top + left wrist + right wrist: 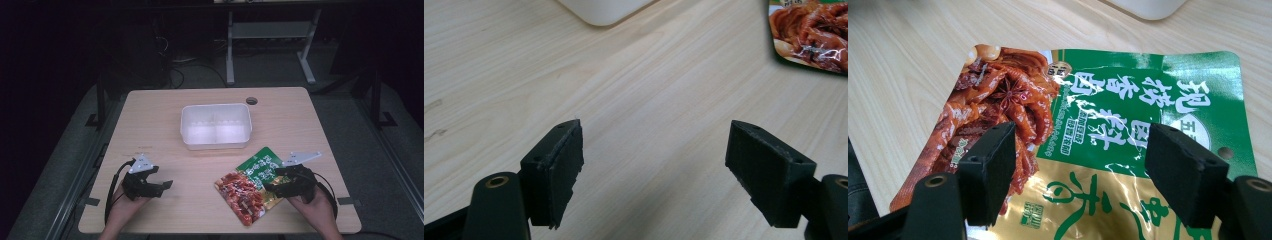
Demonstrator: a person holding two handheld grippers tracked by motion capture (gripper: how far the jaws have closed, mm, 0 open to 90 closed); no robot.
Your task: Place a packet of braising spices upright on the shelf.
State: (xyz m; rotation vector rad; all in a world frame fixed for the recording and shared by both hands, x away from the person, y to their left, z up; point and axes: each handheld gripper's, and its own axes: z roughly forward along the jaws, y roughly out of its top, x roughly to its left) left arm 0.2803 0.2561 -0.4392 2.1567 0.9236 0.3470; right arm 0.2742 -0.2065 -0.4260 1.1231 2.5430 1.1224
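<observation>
Both sets of jaws are held wide apart: the right gripper (pixel 1080 165) is poised over the food pouch (pixel 1108 135) lying flat on the worktop (pixel 150 125), the left gripper (pixel 654 170) over bare wood.

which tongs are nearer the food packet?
Right. The right tongs are open at the food packet's near-right edge, jaws over it. The left tongs, also open, sit over bare table well to its left.

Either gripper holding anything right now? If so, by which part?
Nothing held. Right gripper is open, fingers poised over the snack packet; left gripper is open over bare table.
</observation>
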